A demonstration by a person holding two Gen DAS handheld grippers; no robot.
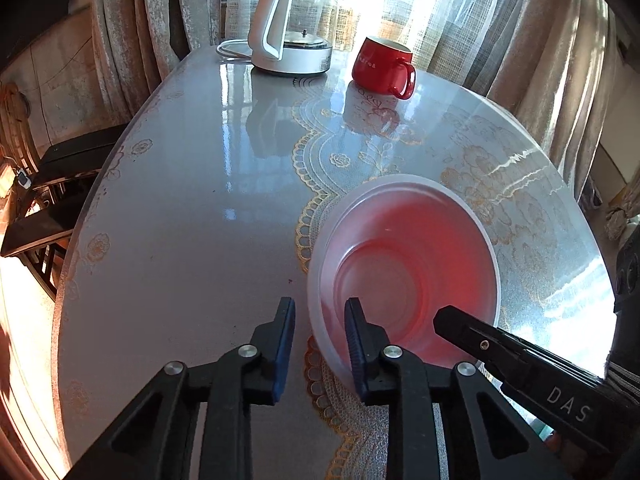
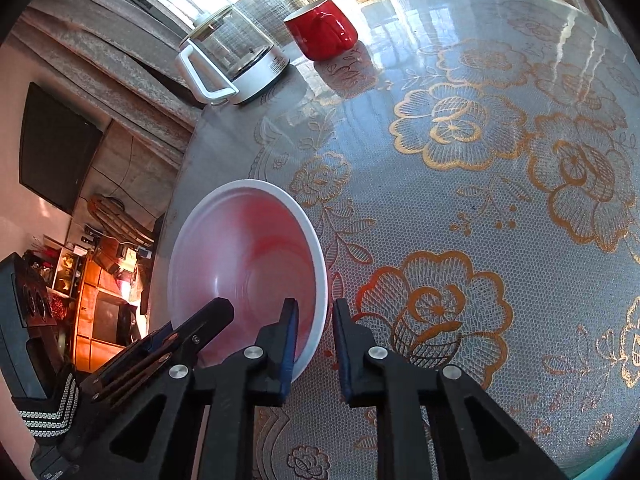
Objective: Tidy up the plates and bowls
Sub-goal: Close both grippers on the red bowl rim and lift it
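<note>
Bowl [image 1: 404, 268] sits upright on the table [image 1: 192, 208], at its near side; translucent white wall, pink-red inside. Left gripper [image 1: 320, 320] points forward and slightly down at the bowl's near-left rim: jaws spread to a moderate gap, one finger outside the wall, the other finger [image 1: 356, 332] inside the bowl, rim between them, not clamped; contact with the wall cannot be told. Right gripper [image 2: 316, 320] comes in low at the bowl [image 2: 248, 264] from the opposite side, likewise straddling the rim: one finger inside, one outside, jaws parted about the same, holding nothing. Each gripper's tip shows in the other's view, reaching over the bowl. Beyond the bowl, well apart from it: red mug [image 1: 384, 66] and glass kettle [image 1: 294, 28], side by side at the table's far edge.
</note>
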